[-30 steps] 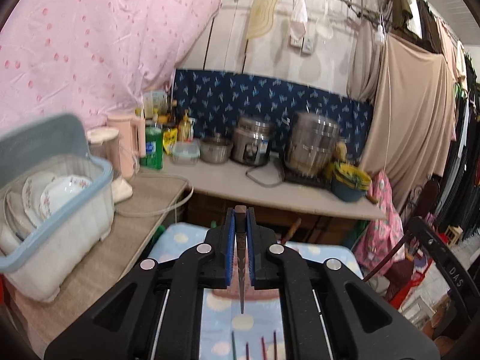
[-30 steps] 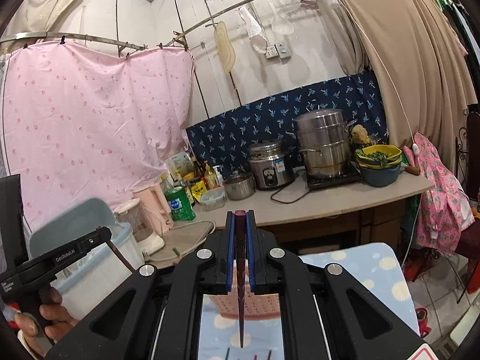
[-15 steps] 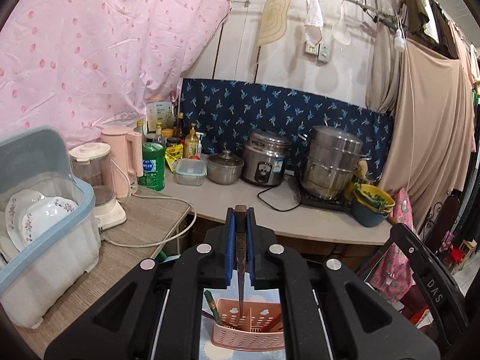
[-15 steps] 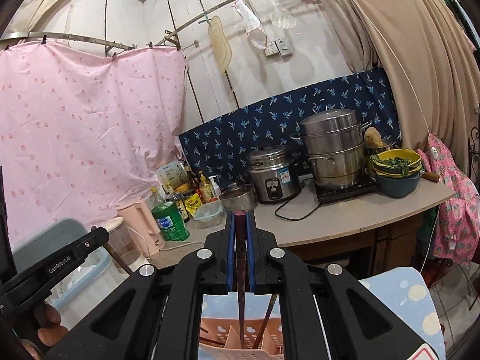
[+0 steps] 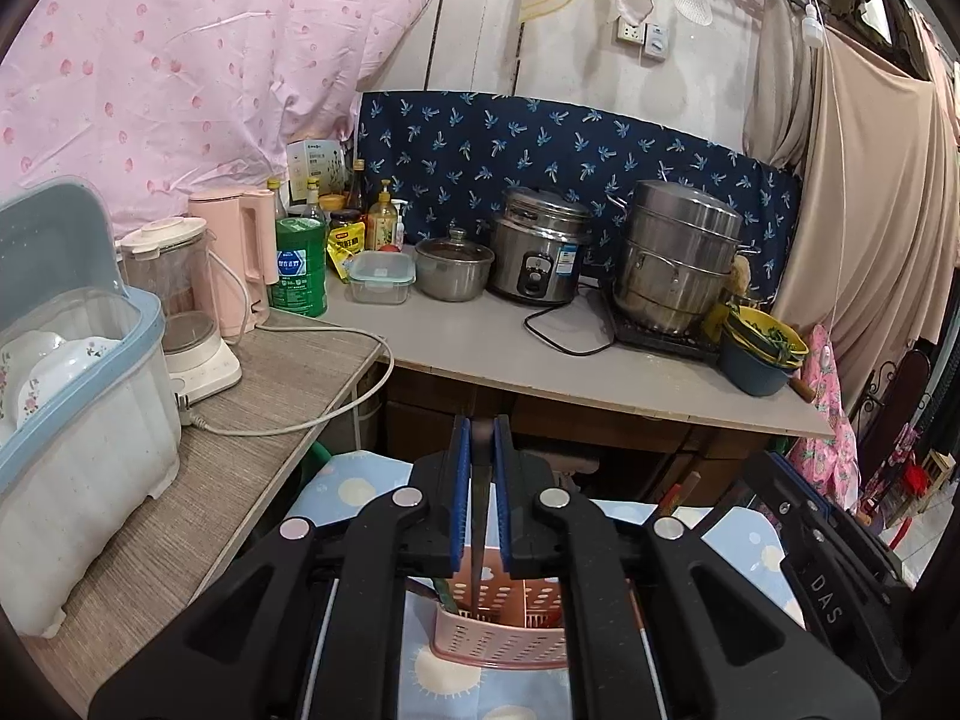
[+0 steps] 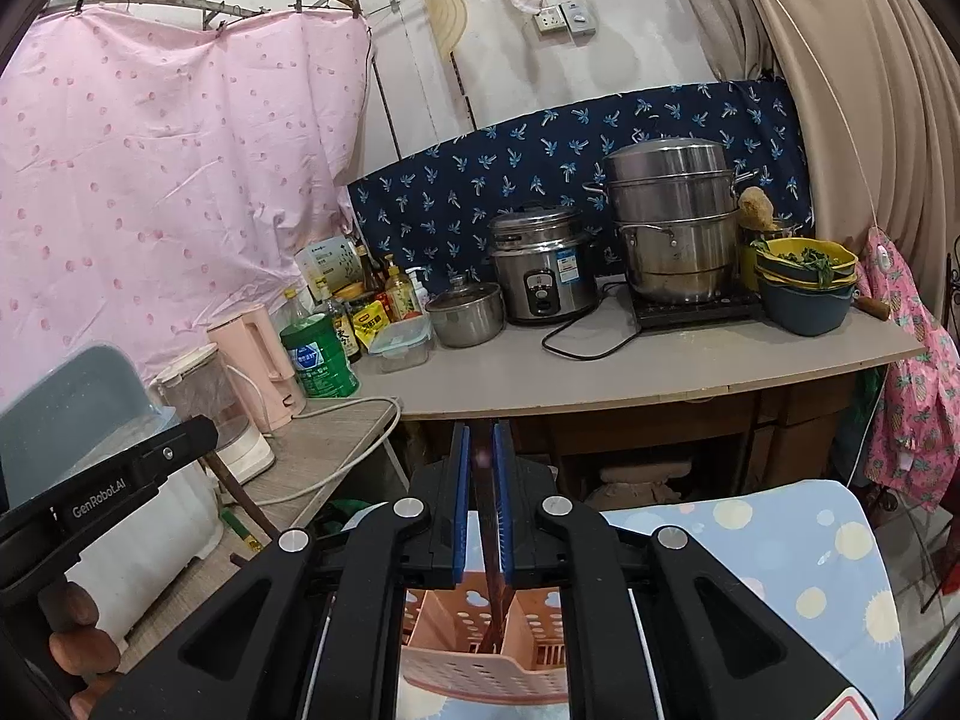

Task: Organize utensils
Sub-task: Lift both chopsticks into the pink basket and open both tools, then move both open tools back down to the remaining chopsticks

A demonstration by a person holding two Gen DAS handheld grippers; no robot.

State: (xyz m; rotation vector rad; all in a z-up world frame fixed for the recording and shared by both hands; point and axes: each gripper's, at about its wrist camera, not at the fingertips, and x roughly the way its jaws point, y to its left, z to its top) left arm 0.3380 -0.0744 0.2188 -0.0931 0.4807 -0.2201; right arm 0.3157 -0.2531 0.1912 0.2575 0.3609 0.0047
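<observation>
Pink plastic utensil basket [image 5: 504,636] sits on the dotted blue cloth [image 5: 354,492], under both grippers. The left gripper [image 5: 480,480] is clamped on a dark chopstick [image 5: 477,528] whose tip hangs over a compartment. The right gripper [image 6: 480,480] has just been opening; its reddish chopstick [image 6: 492,570] stands between the pads, reaching into the basket. Beyond, pots line the counter [image 5: 540,354].

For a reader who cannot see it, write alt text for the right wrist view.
The right gripper, its jaws just opening, has a dark chopstick between its pads, the tip inside a pink utensil basket on a spotted blue cloth. Behind stands a counter with pots.
</observation>
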